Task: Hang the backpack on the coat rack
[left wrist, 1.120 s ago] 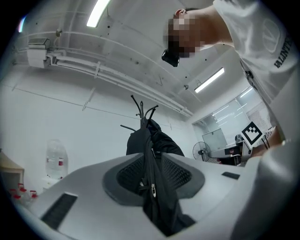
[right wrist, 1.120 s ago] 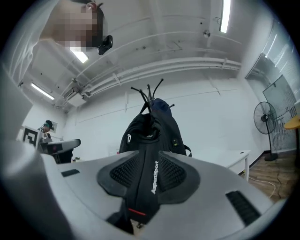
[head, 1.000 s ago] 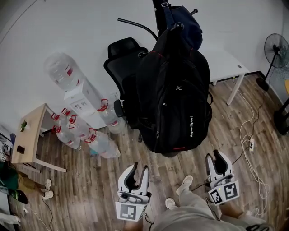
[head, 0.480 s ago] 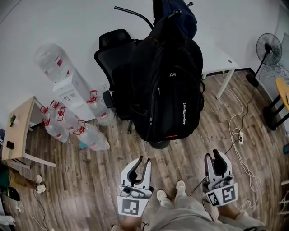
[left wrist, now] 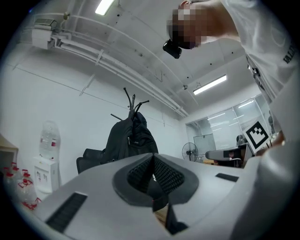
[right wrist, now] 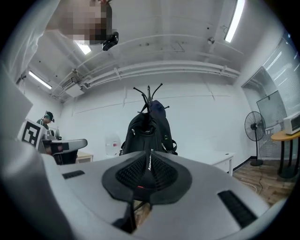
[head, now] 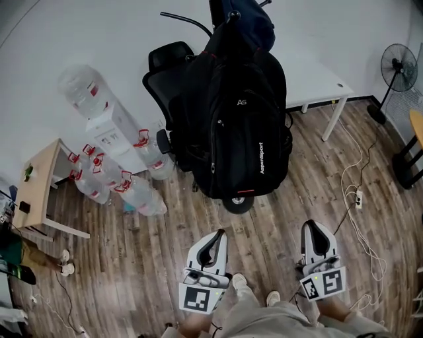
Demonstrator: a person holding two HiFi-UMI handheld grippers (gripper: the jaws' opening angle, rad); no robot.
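Observation:
A black backpack (head: 244,125) hangs from the top of the black coat rack (head: 187,19), its front facing me; a dark blue bag (head: 251,20) hangs above it. Both gripper views show the backpack (left wrist: 129,140) (right wrist: 149,131) hanging on the coat rack (left wrist: 132,101) (right wrist: 149,93) at a distance. My left gripper (head: 217,236) (left wrist: 153,157) is low near my legs, shut and empty. My right gripper (head: 316,228) (right wrist: 151,153) is level with it on the right; its jaws are closing with nothing between them, the pads nearly together.
A black office chair (head: 165,72) stands behind the backpack. A water dispenser (head: 115,142) with several spare bottles (head: 125,191) is at the left, beside a small wooden table (head: 39,191). A white desk (head: 324,82), a fan (head: 400,66) and floor cables (head: 353,198) are at the right.
Both grippers' jaws have gone from open to closed. Both have drawn back from the backpack, which stays hanging on the rack.

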